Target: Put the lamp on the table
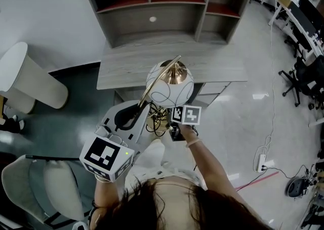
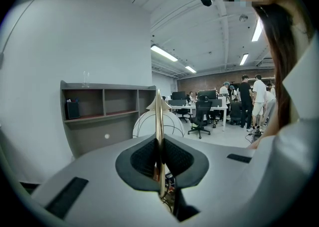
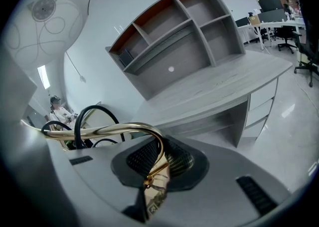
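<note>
The lamp [image 1: 169, 85] is held off the ground by both tools, in front of the near edge of the tabletop [image 1: 126, 67]; it is not yet set down.

The left hand-held gripper [image 2: 159, 157] is closed hard on the thin brass stem [image 2: 159, 116], which stands upright between the pads. The right hand-held gripper [image 3: 158, 160] is closed on the curved lower end of the same brass tube, where a small brass fitting is pinched. No gap is seen between either pair of jaws and the metal.

The white round shade [image 1: 163, 91] sits at the far end of the stem, well beyond both grips. A black cable [image 3: 93, 117] is looped loosely just beside the right jaws.

Risks noted, as judgement:
- The stem is smooth, narrow and round. It may turn or slide in the pads, driven by the weight of the shade.
- The loose cable may be caught on the tabletop edge or trapped under the base as the lamp is lowered.
- The shade may be knocked against the shelf unit [image 1: 167, 1] at the far side if the lamp is carried too deep.
- An uneven release may leave the lamp tipping, since the base is hidden from the head view.
</note>
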The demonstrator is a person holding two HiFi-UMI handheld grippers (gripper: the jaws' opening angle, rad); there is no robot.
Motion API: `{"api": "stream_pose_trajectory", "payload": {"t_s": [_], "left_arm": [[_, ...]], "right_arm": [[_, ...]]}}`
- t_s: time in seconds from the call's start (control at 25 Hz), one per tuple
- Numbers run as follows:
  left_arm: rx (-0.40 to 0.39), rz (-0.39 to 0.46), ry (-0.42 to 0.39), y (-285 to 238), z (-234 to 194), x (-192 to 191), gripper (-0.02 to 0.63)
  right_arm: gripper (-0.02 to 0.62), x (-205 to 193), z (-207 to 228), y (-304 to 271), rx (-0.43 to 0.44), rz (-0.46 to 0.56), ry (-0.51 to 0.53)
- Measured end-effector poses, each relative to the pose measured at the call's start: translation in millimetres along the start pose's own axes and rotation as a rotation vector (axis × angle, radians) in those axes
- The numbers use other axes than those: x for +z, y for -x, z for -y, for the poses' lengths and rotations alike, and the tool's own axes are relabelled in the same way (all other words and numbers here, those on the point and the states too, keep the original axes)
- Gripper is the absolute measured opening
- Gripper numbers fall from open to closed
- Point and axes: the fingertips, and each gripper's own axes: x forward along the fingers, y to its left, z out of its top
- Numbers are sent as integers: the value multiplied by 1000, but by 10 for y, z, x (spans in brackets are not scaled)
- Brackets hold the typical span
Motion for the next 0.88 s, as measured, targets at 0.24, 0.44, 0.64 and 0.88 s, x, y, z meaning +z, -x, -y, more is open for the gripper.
{"api": "stream_pose_trajectory", "payload": {"t_s": [0.24,0.44,0.64,0.88], "left_arm": [[-4,6,10,-147,-334,35,21],[-17,8,17,-311,-741,60,21],[-17,9,12,-301,-741,97,21],[-36,20,14,-354,-912,126,21]], "right_arm": [[51,193,-2,-269,-13,-26,-12],[51,422,-55,-604,-23,-36,-22],[52,540,-104,-560,-17,2,2],[51,754,-176,-661,-24,32,23]]}}
